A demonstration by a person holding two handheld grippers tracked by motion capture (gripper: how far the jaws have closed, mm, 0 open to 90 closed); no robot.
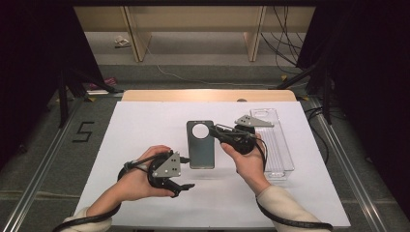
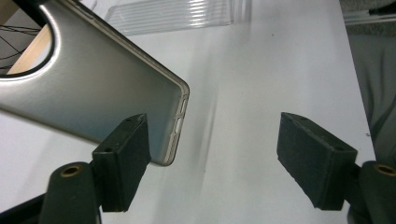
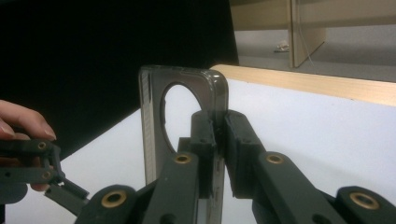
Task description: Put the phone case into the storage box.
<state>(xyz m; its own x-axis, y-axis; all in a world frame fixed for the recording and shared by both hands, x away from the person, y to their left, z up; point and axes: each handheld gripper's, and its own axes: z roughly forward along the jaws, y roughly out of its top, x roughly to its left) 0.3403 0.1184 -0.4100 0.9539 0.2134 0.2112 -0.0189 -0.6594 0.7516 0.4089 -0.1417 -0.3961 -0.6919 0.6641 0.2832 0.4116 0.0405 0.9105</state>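
A dark grey translucent phone case [image 1: 200,144] with a round camera hole is held just above the white sheet [image 1: 140,125] at mid-table. My right gripper [image 1: 218,132] is shut on its long right edge near the hole end, and in the right gripper view the two jaws pinch the case wall [image 3: 219,140]. My left gripper [image 1: 187,172] sits at the case's near-left corner, open. In the left gripper view the case [image 2: 93,84] has its corner just behind the left pad [image 2: 126,158], and the gap between the pads [image 2: 217,154] holds nothing.
A clear ribbed plastic tray [image 1: 275,142] lies on the sheet to the right of my right hand, also visible at the top of the left gripper view [image 2: 173,16]. The table's wooden far edge [image 1: 208,95] borders the sheet. Dark curtains flank both sides.
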